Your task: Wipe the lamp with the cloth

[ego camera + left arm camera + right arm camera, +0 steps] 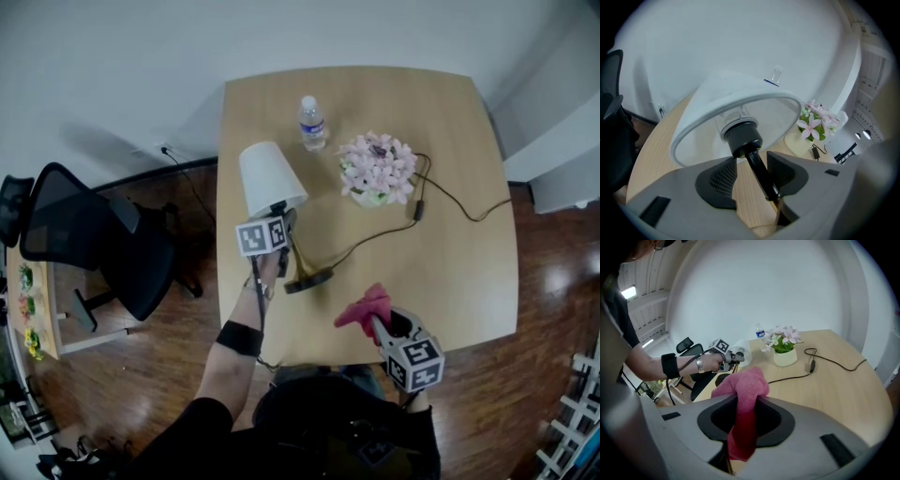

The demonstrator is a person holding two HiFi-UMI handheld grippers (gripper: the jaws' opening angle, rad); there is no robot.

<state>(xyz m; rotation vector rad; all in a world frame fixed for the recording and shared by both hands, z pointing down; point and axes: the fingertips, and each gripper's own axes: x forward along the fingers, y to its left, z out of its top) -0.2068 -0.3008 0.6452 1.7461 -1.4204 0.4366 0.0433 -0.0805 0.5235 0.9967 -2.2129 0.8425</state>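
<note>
No wiping yet. The right hand-held gripper (746, 420) clamps the cloth (743, 392), clear of the lamp (270, 178). The left hand-held gripper (751, 173) straddles its stem (758, 168), jaws wide.

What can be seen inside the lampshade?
Seen from below, the lampshade holds a white threaded ring and a black socket on the black stem, which runs between the left tongs' parted jaws. The socket covers any bulb.

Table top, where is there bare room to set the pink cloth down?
The widest bare patch of the table is the near right corner, between the cord and the right edge. The far right corner beyond the flowers is bare too. It is crowded on the left, around the lamp and the bottle.
</note>
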